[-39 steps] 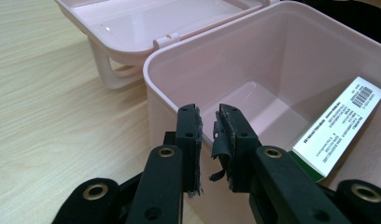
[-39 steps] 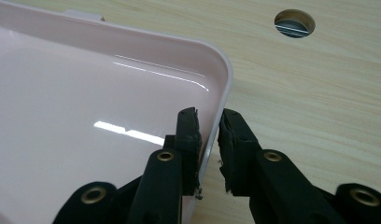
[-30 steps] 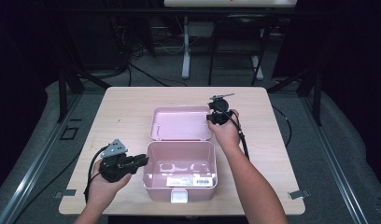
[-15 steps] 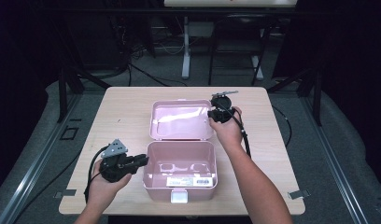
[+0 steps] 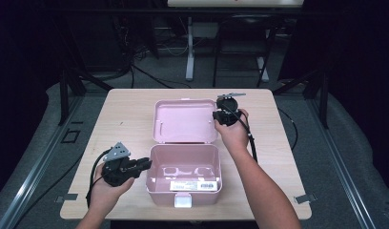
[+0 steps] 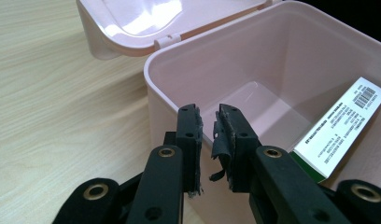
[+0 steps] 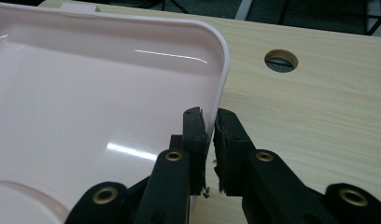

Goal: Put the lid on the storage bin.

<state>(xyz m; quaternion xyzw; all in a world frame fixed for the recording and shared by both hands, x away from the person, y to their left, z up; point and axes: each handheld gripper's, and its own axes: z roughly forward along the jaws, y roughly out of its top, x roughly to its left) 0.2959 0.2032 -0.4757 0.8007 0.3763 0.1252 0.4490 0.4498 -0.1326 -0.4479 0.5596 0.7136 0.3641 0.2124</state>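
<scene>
A pink plastic box [image 5: 183, 183] stands open near the table's front, and its lid [image 5: 185, 121] lies flat behind it. A white barcode label [image 6: 342, 123] sits on an inner wall. My left gripper [image 5: 146, 163] is at the box's left wall. Its jaws [image 6: 208, 112] are a narrow gap apart at the rim with nothing clamped between them. My right gripper [image 5: 217, 116] is at the lid's right edge. Its jaws [image 7: 209, 114] are closed astride the lid's rim [image 7: 221, 79], one inside and one outside.
The light wooden table [image 5: 126, 109] has a round cable hole [image 7: 281, 60] beyond the lid's corner. A white latch [image 5: 183, 200] sticks out from the box's front. Cables trail from both grippers, and dark floor with stands lies behind the table.
The right hand has shifted slightly toward the lid's right edge. The left gripper and the box have not moved.
</scene>
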